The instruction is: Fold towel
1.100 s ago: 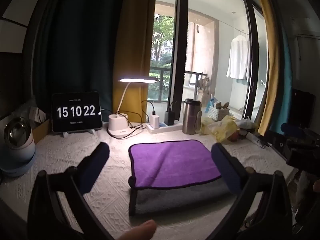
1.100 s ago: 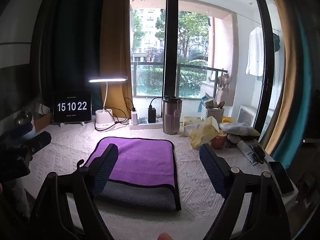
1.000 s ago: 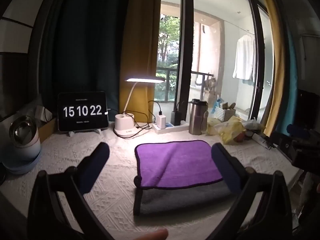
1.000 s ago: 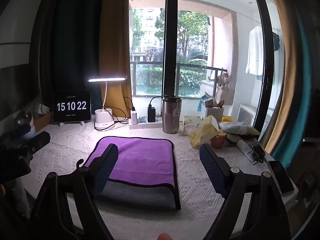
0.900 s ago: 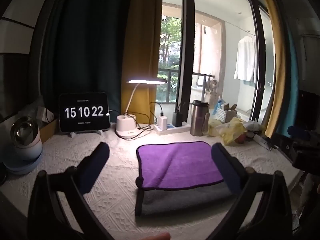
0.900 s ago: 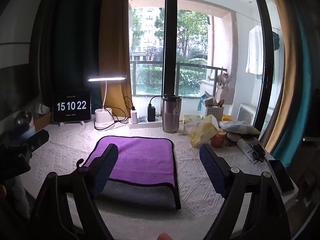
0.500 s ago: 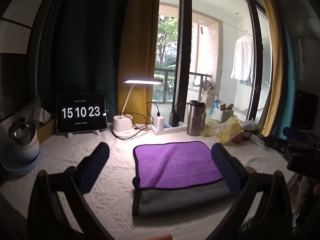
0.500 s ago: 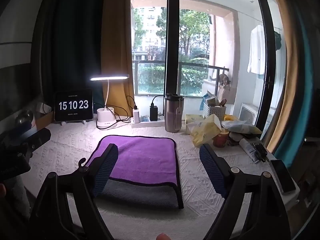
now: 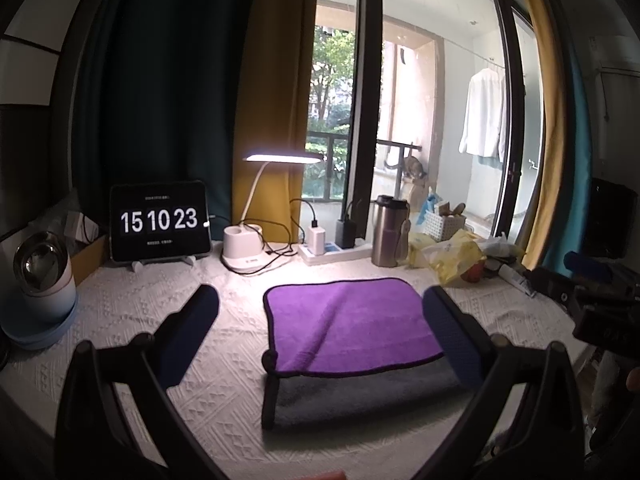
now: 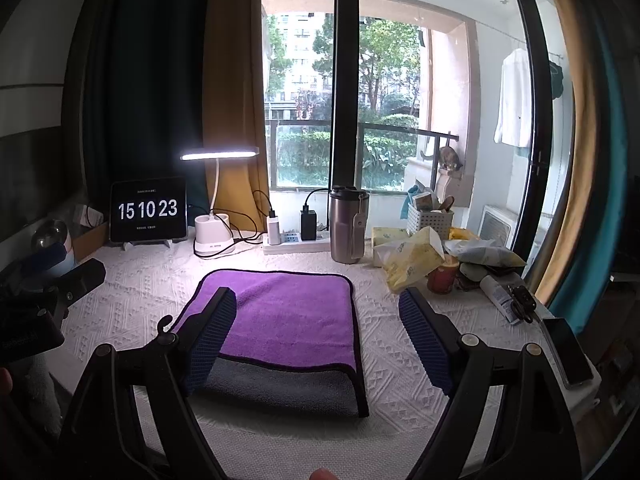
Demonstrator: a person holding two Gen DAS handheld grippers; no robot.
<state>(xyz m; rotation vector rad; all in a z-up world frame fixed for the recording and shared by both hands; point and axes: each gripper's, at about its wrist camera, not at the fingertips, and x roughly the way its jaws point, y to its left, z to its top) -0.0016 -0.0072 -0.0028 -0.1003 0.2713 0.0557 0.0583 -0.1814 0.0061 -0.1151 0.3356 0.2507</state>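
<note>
Knit-textured tablecloth [image 9: 224, 364] under plush folded towel [image 9: 344, 328]

Ahead of the grippers, the towel [image 9: 348, 328] is soft, matt plush cloth, purple over grey. The table cover [image 9: 224, 364] beneath it is white, rough-textured woven fabric. Farther ahead, the flask [image 10: 347, 226] is brushed metal, and the tablet [image 9: 159, 220] screen is glossy.

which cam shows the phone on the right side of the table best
The right wrist view: the phone lies flat and fully in sight near the table's right edge, beyond the open right claw. In the left wrist view I cannot make it out; that corner is blocked by the other claw's dark body.
</note>
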